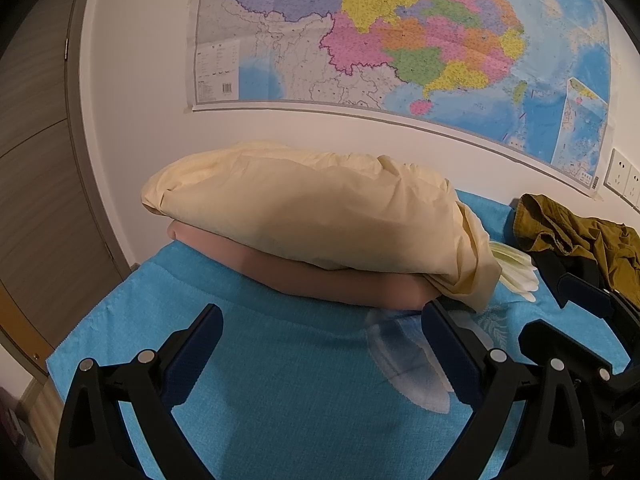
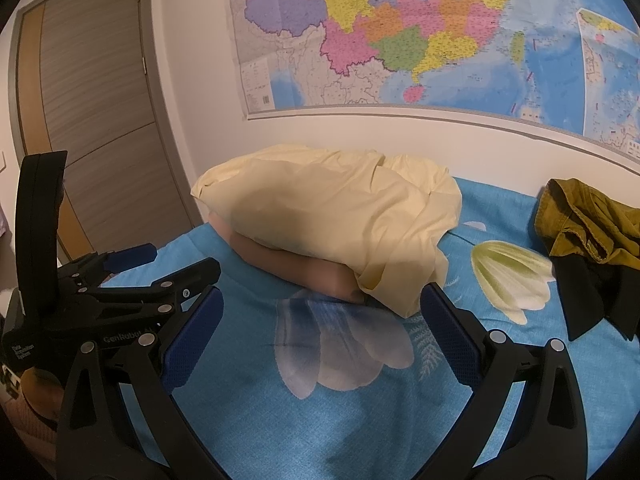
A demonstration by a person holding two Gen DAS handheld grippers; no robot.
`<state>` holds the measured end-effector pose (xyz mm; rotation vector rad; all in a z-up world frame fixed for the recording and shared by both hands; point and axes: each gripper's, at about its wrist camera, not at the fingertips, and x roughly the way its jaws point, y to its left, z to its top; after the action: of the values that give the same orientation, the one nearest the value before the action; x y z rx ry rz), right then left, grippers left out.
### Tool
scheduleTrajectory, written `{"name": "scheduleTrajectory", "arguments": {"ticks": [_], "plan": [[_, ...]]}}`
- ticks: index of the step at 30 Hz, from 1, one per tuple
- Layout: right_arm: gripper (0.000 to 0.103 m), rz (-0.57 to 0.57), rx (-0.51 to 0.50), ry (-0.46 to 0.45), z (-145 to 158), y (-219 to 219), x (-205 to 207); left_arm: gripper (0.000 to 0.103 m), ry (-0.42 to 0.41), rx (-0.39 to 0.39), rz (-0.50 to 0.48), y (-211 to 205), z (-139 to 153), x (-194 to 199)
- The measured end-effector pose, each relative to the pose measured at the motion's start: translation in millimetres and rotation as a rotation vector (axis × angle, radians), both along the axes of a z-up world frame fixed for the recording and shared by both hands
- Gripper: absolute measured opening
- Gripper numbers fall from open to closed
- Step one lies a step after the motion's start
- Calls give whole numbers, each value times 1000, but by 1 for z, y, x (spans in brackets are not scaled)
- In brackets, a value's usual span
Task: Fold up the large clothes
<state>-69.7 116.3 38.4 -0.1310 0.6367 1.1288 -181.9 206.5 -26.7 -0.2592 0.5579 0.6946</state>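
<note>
Left claw (image 1: 322,320): spread wide and holding nothing, low in the frame over the blue bed sheet (image 1: 280,380).
Right claw (image 2: 322,300): same deal, fingers apart and empty, lower middle of its view, parked right beside the left one.
Clothes to fold: the olive-green garment (image 2: 592,224) was bunched up at the right edge, lying partly over something black (image 2: 588,296). Neither claw was touching it.
Middle of frame: a pale yellow pillow (image 2: 332,220) stacked on a pinkish one (image 2: 296,270), against the wall under the map (image 2: 400,32).
How I'd do it: looked like nothing was started yet. Drag the olive piece onto the open sheet, pinch two corners or the shoulders, one per claw, and pull it flat before folding. Grabbing mid-bunch would probably just lift a wad.
Containers: none that I could see, no basket or bin, everything sat loose on the bed.
</note>
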Motion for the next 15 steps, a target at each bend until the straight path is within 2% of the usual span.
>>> {"name": "scheduleTrajectory", "arguments": {"ticks": [15], "plan": [[97,-2,-4,8,-2,0,1,96,6,-8,0,1,-3,2]]}}
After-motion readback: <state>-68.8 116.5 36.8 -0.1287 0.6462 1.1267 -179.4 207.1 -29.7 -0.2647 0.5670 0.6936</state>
